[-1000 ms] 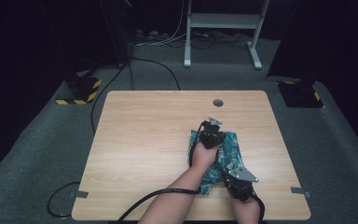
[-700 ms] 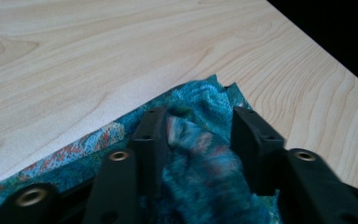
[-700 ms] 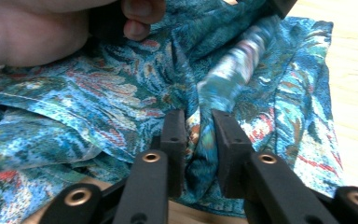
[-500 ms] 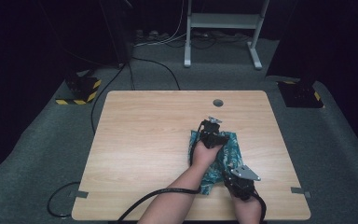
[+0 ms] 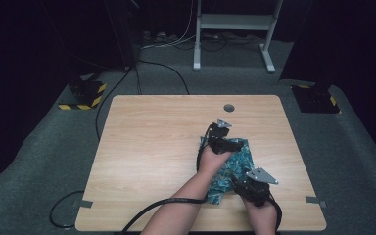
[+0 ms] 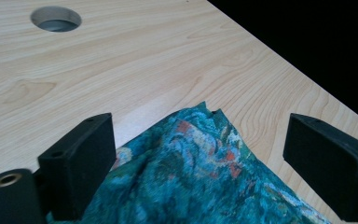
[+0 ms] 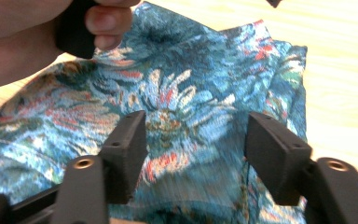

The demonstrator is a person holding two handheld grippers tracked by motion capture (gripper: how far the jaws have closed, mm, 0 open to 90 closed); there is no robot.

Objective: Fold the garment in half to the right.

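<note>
While the patterned teal cloth [image 5: 235, 164] lies crumpled on the right half of the wooden worktop [image 5: 152, 147], we hold both tongs over it. Our left tongs [image 6: 200, 158] have just been opening; their jaws stand spread, one on each side of a raised corner of the cloth, and their pads are clear of it. Our right tongs [image 7: 193, 149] have just been opening too; their jaws are apart above the cloth's near part, with the flowered weave between them but not pinched. In the right gripper view our left hand [image 7: 32, 37] sits at the top left, just above the fabric. A round hole [image 5: 229, 107] sits in the worktop near its far edge, well apart from the cloth. We can read no writing on the cloth.
</note>
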